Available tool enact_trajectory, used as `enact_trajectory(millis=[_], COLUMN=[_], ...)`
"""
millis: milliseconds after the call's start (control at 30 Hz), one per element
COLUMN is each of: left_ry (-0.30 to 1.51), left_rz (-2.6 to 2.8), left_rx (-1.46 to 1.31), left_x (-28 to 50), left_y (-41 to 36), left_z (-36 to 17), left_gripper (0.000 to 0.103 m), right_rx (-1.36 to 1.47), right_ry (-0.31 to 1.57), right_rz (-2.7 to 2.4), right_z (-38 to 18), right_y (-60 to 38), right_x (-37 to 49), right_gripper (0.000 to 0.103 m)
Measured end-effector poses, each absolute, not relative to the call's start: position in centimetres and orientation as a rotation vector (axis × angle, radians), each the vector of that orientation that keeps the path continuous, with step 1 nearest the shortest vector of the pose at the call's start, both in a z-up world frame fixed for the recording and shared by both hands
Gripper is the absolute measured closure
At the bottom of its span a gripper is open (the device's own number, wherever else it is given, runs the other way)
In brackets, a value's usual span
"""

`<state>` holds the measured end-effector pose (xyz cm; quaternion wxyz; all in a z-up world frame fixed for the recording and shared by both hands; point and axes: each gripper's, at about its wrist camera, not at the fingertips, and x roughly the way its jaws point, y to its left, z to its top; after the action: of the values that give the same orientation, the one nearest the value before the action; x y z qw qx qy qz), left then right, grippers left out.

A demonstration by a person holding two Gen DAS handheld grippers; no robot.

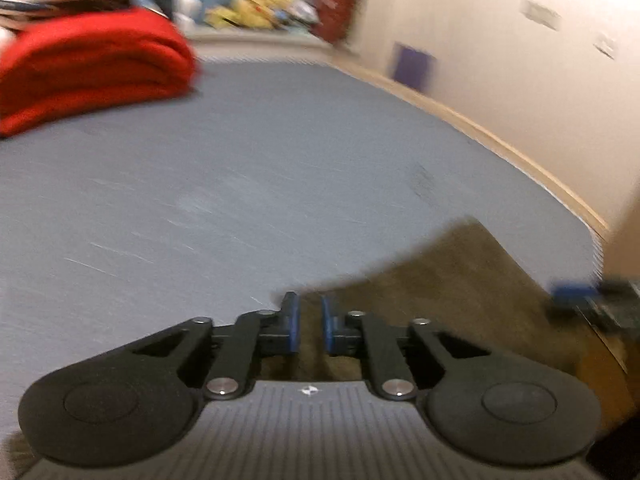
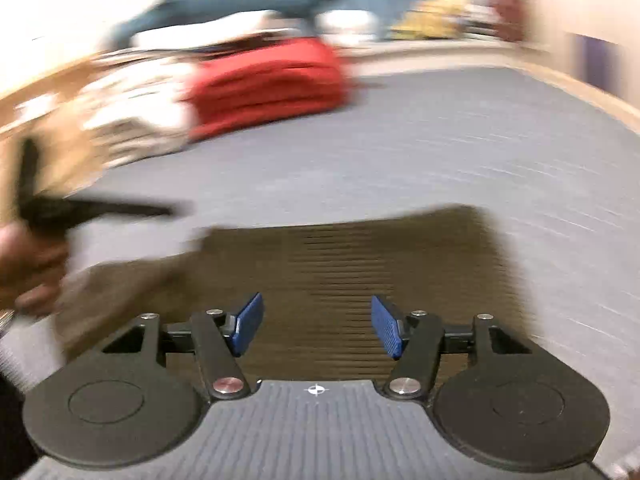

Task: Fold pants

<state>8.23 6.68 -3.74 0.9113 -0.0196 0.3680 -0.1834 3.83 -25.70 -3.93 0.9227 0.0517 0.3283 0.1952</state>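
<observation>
The olive-brown pants lie on the grey surface at the lower right of the left wrist view. One edge of them runs up between the blue pads of my left gripper, which is shut on the cloth. In the right wrist view the pants lie as a flat, broad panel under my right gripper. Its blue pads stand wide apart above the cloth with nothing pinched. At the left edge of that view a person's hand holds a blurred black tool.
A folded red cloth lies at the back left beside a pile of pale garments, with a teal cloth on top. A wooden edge and a wall border the surface on the right. Yellow items sit far back.
</observation>
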Motion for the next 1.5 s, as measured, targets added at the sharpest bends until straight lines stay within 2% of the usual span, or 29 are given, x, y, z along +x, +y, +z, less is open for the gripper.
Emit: enact_trajectory(millis=[133, 200, 267, 467, 600, 667, 767, 867, 1000, 1033, 1100, 1167, 1200, 1267, 1300, 1333, 1400, 1500], left_ry=[0.885, 0.878, 0.866, 0.73, 0.807, 0.802, 0.775, 0.735, 0.698, 0.691, 0.673, 0.662, 0.665, 0.662, 0.652, 0.641, 0.648, 0.696], left_rz=[-0.38, -0.367, -0.36, -0.371, -0.288, -0.282, -0.302, -0.322, -0.347, -0.355, -0.382, -0.427, -0.464, -0.551, -0.588, -0.624, -0.705, -0.754], left_rx=[0.172, 0.176, 0.178, 0.13, 0.165, 0.17, 0.146, 0.135, 0.123, 0.119, 0.093, 0.023, -0.049, -0.197, -0.246, -0.282, -0.345, -0.399], left_x=[8.8, 8.9, 8.7, 7.8, 9.4, 9.4, 8.5, 8.0, 7.6, 7.6, 7.3, 7.2, 7.1, 6.9, 6.8, 6.6, 6.4, 6.7], left_y=[4.5, 4.8, 4.7, 4.6, 4.4, 4.2, 4.0, 3.8, 3.2, 3.1, 2.9, 2.9, 3.0, 3.2, 3.0, 2.7, 1.9, 0.8], left_z=[-7.7, -8.6, -8.0, -5.6, -8.1, -7.8, -6.4, -5.4, -4.7, -4.5, -4.1, -3.4, -2.8, -1.6, -1.0, -0.5, 0.4, 0.7], left_gripper=[0.096, 0.096, 0.096, 0.093, 0.09, 0.09, 0.084, 0.077, 0.076, 0.076, 0.076, 0.076, 0.073, 0.053, 0.037, 0.025, 0.019, 0.019], right_rx=[0.202, 0.25, 0.23, 0.278, 0.318, 0.308, 0.277, 0.281, 0.272, 0.266, 0.226, 0.095, 0.009, -0.205, -0.277, -0.321, -0.401, -0.545], right_ry=[0.802, 0.83, 0.818, 0.811, 0.977, 0.982, 0.969, 0.974, 0.967, 0.96, 0.927, 0.848, 0.783, 0.599, 0.523, 0.468, 0.385, 0.273], right_rz=[0.158, 0.112, 0.084, -0.018, 0.024, 0.013, 0.014, 0.02, 0.029, 0.029, 0.029, 0.057, 0.08, 0.172, 0.22, 0.26, 0.325, 0.405], right_z=[-6.2, -7.1, -7.3, -6.6, -8.9, -9.2, -8.7, -8.3, -8.2, -7.8, -7.3, -6.0, -5.2, -3.4, -2.6, -2.1, -1.3, -1.4], right_y=[-29.6, -31.0, -31.0, -33.3, -33.0, -32.9, -32.4, -32.5, -32.3, -32.4, -32.0, -30.3, -29.0, -25.5, -24.0, -22.8, -20.4, -17.1], right_x=[5.7, 6.0, 5.7, 5.7, 6.0, 5.7, 5.5, 5.7, 5.6, 5.5, 5.0, 3.9, 3.1, 0.7, -0.5, -1.5, -3.2, -5.7], right_gripper=[0.039, 0.039, 0.039, 0.029, 0.029, 0.028, 0.029, 0.034, 0.043, 0.047, 0.064, 0.071, 0.073, 0.074, 0.074, 0.074, 0.075, 0.075])
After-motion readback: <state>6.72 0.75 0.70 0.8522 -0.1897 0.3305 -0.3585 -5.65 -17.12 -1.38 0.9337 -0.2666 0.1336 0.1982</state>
